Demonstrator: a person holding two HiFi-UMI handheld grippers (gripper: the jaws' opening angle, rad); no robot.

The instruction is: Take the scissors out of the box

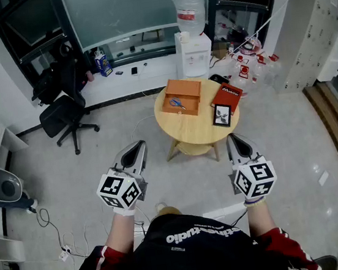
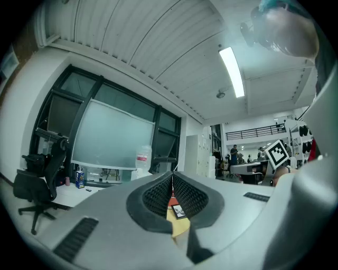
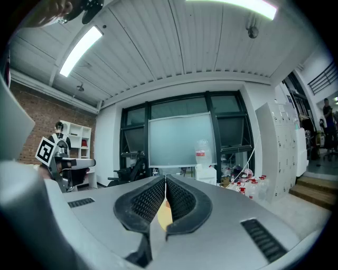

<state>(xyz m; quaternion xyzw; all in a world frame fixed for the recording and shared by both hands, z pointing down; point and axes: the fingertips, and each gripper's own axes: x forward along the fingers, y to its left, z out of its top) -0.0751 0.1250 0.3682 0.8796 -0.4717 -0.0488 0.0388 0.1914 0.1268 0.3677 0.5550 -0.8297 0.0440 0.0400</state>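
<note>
Lying boxed, scissors (image 1: 177, 103) beyond right gripper (image 1: 233, 139)

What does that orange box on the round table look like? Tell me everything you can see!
The box is orange-brown and looks like wood or card. It is rectangular and shallow, open on top, with no lid seen on it. It rests flat on the far left part of the round wooden table, turned a little. Inside lie small scissors with blue handles. A red book lies to its right, not touching it.
</note>
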